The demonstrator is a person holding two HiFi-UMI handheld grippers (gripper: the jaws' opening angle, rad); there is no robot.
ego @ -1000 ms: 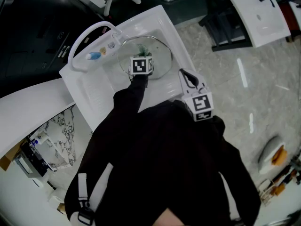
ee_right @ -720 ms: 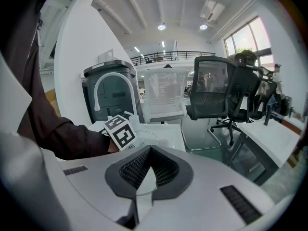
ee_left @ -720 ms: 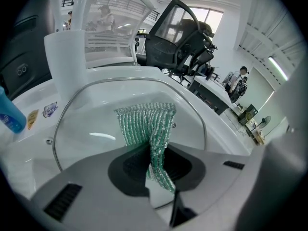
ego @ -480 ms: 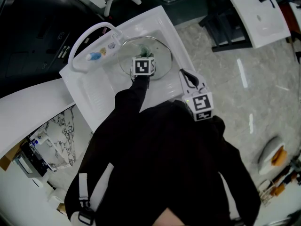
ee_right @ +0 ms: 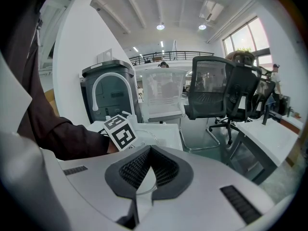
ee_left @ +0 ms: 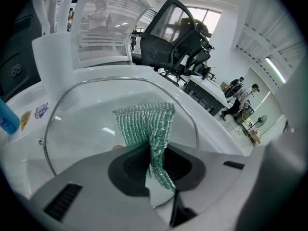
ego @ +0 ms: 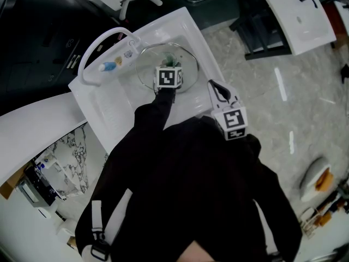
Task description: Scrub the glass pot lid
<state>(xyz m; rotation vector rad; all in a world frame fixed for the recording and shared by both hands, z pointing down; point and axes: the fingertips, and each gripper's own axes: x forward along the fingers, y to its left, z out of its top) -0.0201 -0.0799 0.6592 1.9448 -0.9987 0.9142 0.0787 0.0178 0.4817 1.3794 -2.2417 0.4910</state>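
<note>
The glass pot lid point(ego: 155, 59) with a metal rim lies in the white sink point(ego: 193, 29). My left gripper point(ego: 169, 70) is over the lid, shut on a green scrub cloth point(ee_left: 147, 124) that presses against the glass point(ee_left: 82, 129). In the left gripper view point(ee_left: 154, 177) the cloth hangs out from between the jaws. My right gripper point(ego: 214, 86) is at the sink's near right edge. In the right gripper view point(ee_right: 144, 179) its jaws are shut on the lid's rim point(ee_right: 142, 186), and the left gripper's marker cube point(ee_right: 120, 131) shows ahead.
A white arched faucet point(ego: 98, 40) and a blue-capped bottle point(ego: 109, 65) are at the sink's left side. A white counter point(ego: 32, 130) runs to the left. Another white basin point(ego: 300, 18) stands far right. Black office chairs point(ee_right: 226, 95) are beyond the sink.
My left gripper has slid a little to the right across the lid with the green cloth. The right gripper has stayed in place.
</note>
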